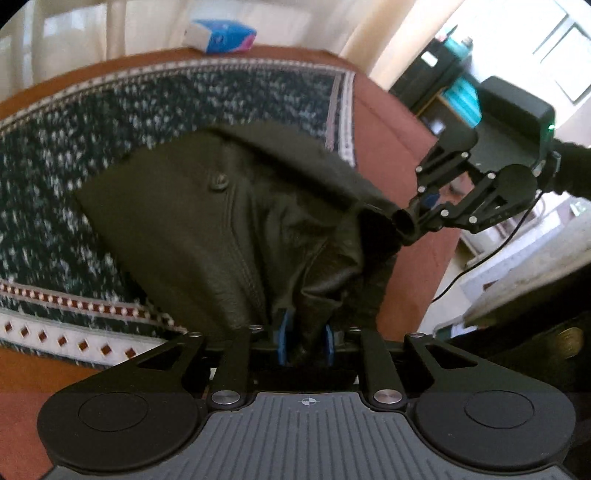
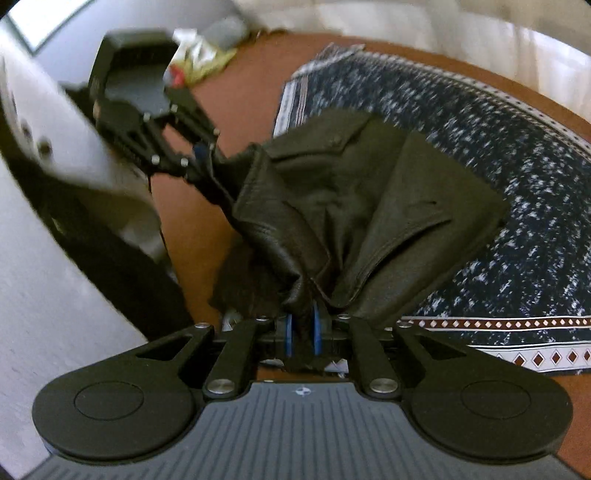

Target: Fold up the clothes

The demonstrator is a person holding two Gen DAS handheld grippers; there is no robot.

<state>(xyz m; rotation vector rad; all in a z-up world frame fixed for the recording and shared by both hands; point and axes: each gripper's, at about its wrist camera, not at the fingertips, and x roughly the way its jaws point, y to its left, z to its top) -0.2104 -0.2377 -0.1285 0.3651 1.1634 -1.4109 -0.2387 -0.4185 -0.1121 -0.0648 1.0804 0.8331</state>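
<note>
Between the two tools, a dark olive garment [image 1: 236, 229] hung lifted, its far part resting on a patterned rug [image 1: 92, 155] and its near edges drawn up off it. It had a stitched seam, a pocket flap and a round button [image 1: 218, 181], and its surface looked like soft leather, creased into deep folds where it was pulled.

The left hand-held gripper [image 1: 305, 341] was closed on a bunch of the garment, the fabric pinched between its blue-padded fingers [image 1: 282, 338] with only a narrow gap filled by cloth. The right hand-held gripper [image 2: 301, 334] was likewise clamped on another edge, its blue pads [image 2: 316, 332] pressed against the folds. Seen from the left wrist, the right hand-held gripper held a rolled corner of the garment out to the side, above the bare surface beside the rug.

The rug, dark with white flecks and a border of red diamonds, lay on a reddish-brown worktop [image 1: 384, 122]. A blue and white box [image 1: 221, 35] stood at the far edge. Pale curtains [image 2: 443, 22] hung beyond. Both views were blurred.
</note>
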